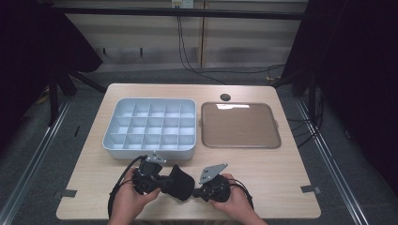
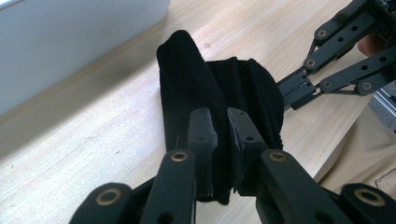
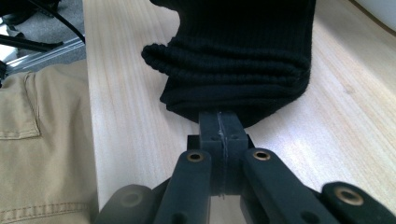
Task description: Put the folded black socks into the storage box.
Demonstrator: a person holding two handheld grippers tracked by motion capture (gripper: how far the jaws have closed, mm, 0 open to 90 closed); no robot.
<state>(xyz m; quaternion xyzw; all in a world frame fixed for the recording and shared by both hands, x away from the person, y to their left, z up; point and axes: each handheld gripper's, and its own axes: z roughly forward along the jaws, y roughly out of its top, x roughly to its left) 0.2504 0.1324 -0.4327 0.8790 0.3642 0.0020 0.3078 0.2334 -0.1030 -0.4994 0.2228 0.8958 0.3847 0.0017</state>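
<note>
A black knitted cloth (image 1: pixel 180 183) with a ribbed cuff hangs between my two grippers near the table's front edge. My left gripper (image 1: pixel 167 181) comes at it from the left. In the left gripper view its jaws (image 2: pixel 223 122) are shut on a fold of the cloth (image 2: pixel 187 79), with fabric showing between the pads. My right gripper (image 1: pixel 196 191) meets the cloth from the right. In the right gripper view its jaws (image 3: pixel 219 119) are pressed together at the lower edge of the ribbed cuff (image 3: pixel 243 46) and pinch that thin edge. The right gripper (image 2: pixel 290 92) also appears behind the cloth in the left gripper view.
A white compartment box (image 1: pixel 149 151) stands just beyond the grippers, its wall (image 2: pixel 70 37) close on the left. A flat brown tray (image 1: pixel 241 125) lies to its right, with a dark cable hole (image 1: pixel 225 97) behind. The person's khaki trousers (image 3: pixel 42 140) sit below the table's edge.
</note>
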